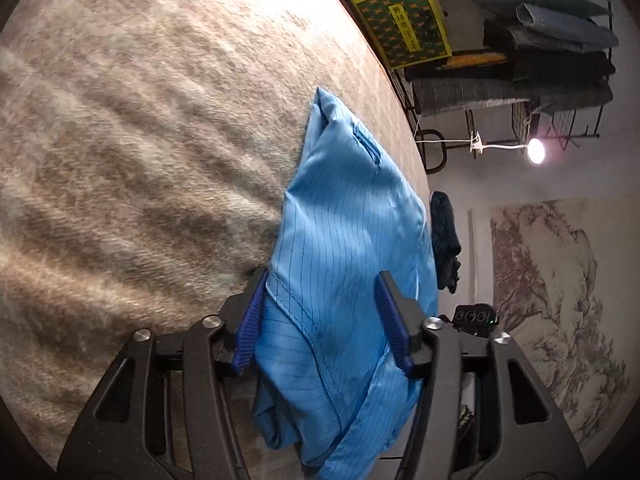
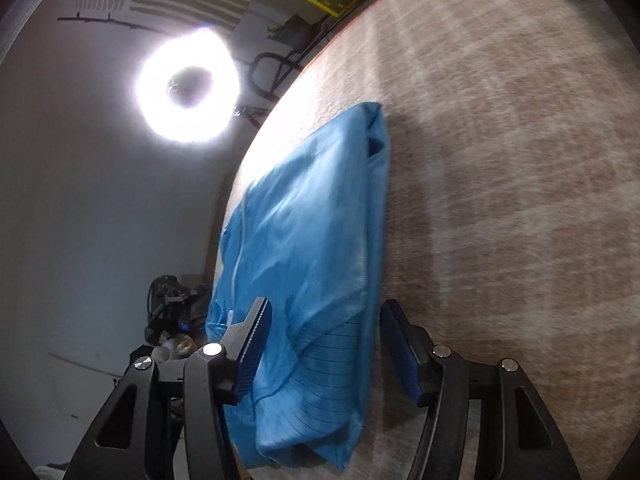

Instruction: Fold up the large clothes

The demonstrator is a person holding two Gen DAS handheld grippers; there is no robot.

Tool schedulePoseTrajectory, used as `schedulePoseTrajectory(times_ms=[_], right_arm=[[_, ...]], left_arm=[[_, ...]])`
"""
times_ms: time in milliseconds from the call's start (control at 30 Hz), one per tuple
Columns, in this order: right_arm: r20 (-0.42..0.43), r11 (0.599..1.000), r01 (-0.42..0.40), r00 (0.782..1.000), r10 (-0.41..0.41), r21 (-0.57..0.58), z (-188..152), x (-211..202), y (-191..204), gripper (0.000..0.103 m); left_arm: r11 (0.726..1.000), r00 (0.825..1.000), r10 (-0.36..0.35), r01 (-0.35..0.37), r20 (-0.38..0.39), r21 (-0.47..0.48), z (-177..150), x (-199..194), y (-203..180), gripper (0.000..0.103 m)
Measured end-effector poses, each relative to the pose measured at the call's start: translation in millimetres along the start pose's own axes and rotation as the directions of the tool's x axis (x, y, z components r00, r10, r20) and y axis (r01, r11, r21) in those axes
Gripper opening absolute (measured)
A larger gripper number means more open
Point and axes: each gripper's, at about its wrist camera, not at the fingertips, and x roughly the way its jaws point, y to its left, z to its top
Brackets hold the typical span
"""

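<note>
One desk (image 1: 120,140), largest item, covered in a beige, woolly-looking cloth with faint banding, is carrying the only task piece.

One blue garment (image 1: 340,240), pinstriped and slightly shiny, is lying near the desk's edge as a compact, roughly rectangular bundle with layers stacked at its near end. Progress, judged from its shape: most of the folding is looking done, since no sleeve or hem is trailing loose; a puffed far corner and rumpled near layers are suggesting that flattening or one last fold is remaining.

One rack (image 1: 540,60) of folded dark textiles is standing beyond the desk, beside a yellow-bordered patterned panel (image 1: 404,20).

One ring lamp (image 2: 188,88) is glaring at the left of the right wrist view.

One left gripper (image 1: 320,312) is angling downward over the bundle's near end; its jaws are standing apart, straddling the cloth. One blue pad is lying close along the cloth's edge, though a true press is not showing, so the grip is reading as released.

One right gripper (image 2: 324,344) is likewise tilting downward at the bundle's near end. Its jaws are parted: one pad is sitting over the cloth, the other over bare desk beside the folded edge, nothing being clamped.
</note>
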Motion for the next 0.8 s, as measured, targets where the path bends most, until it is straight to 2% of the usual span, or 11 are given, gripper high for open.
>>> schedulePoseTrajectory(times_ms=[67, 267, 300, 333, 367, 433, 533, 633, 800], right_arm=[[-0.007, 1.0, 0.004, 1.0, -0.004, -0.004, 1, 8, 3, 0.054], [-0.015, 1.0, -0.01, 1.0, 0.01, -0.001, -1, 21, 11, 0.047], [-0.015, 1.0, -0.008, 1.0, 0.008, -0.007, -2, 24, 13, 0.044], [-0.017, 1.0, 0.002, 1.0, -0.002, -0.011, -3, 26, 15, 0.035], [-0.019, 1.0, 0.011, 1.0, -0.011, -0.013, -6, 28, 16, 0.032], [-0.017, 0.999, 0.033, 0.999, -0.033, -0.025, -6, 33, 19, 0.02], [-0.01, 0.994, 0.076, 0.997, -0.077, -0.075, -5, 31, 31, 0.01], [0.006, 0.983, 0.124, 0.992, -0.124, -0.135, 2, 35, 53, 0.006], [0.047, 0.963, 0.158, 0.987, -0.152, -0.218, 7, 30, 86, 0.003]], left_arm=[[1.0, 1.0, 0.003, -0.003, -0.002, -0.002, 1, 4, -1, 0.044], [0.999, 0.999, 0.041, -0.041, -0.001, 0.018, 1, 9, -4, 0.033], [0.998, 0.999, 0.054, -0.054, 0.002, 0.022, 0, 9, -5, 0.03], [0.997, 0.997, 0.071, -0.072, 0.005, 0.031, -1, 10, -7, 0.026], [0.994, 0.995, 0.099, -0.099, 0.01, 0.05, -2, 11, -11, 0.021], [0.986, 0.99, 0.138, -0.14, 0.025, 0.085, -5, 14, -20, 0.016], [0.973, 0.982, 0.179, -0.186, 0.064, 0.133, -11, 15, -36, 0.011], [0.966, 0.978, 0.186, -0.2, 0.095, 0.163, -19, 13, -50, 0.009], [0.96, 0.978, 0.167, -0.19, 0.124, 0.204, -30, 6, -71, 0.007]])
